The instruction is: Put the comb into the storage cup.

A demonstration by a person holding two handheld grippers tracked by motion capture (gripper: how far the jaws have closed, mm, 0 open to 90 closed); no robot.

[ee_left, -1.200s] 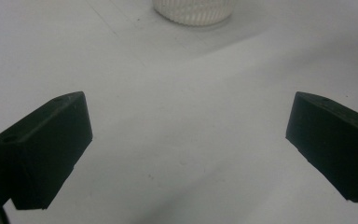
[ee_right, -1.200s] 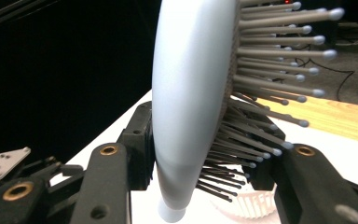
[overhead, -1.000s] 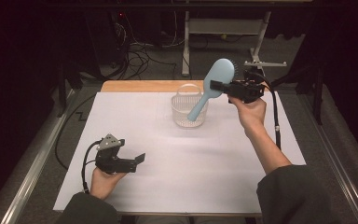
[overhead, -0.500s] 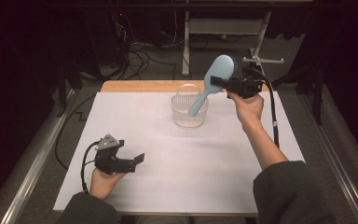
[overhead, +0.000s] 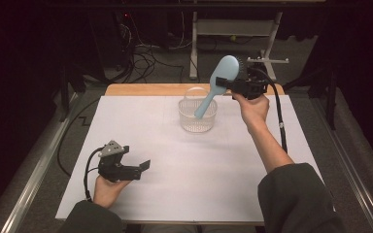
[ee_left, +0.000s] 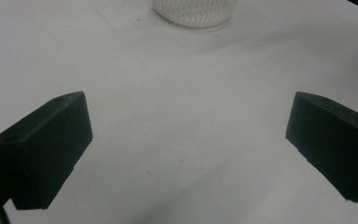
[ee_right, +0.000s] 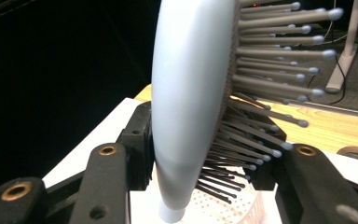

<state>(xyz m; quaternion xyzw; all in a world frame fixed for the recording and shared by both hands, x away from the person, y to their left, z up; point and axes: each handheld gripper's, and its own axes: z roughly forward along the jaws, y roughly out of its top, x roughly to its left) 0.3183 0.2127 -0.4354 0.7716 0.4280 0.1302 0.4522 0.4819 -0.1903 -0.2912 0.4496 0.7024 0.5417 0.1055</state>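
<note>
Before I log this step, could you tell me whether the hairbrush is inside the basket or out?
Out: the right gripper holds the hairbrush tilted, handle end above the basket.

No text, label, brand, number or sign can be read in any of the pictures. The brush (overhead: 217,85) is plain light blue, with nothing printed on its back or handle in the high view or the right gripper view. The basket (overhead: 197,115) near the far edge of the table (overhead: 175,194) bears no marking. The white sheet on the table is blank. The right gripper (overhead: 230,87) and the left gripper (overhead: 144,166) show bare black parts without lettering, and the grey plate on the left one is too small to tell if anything stands on it.
</note>
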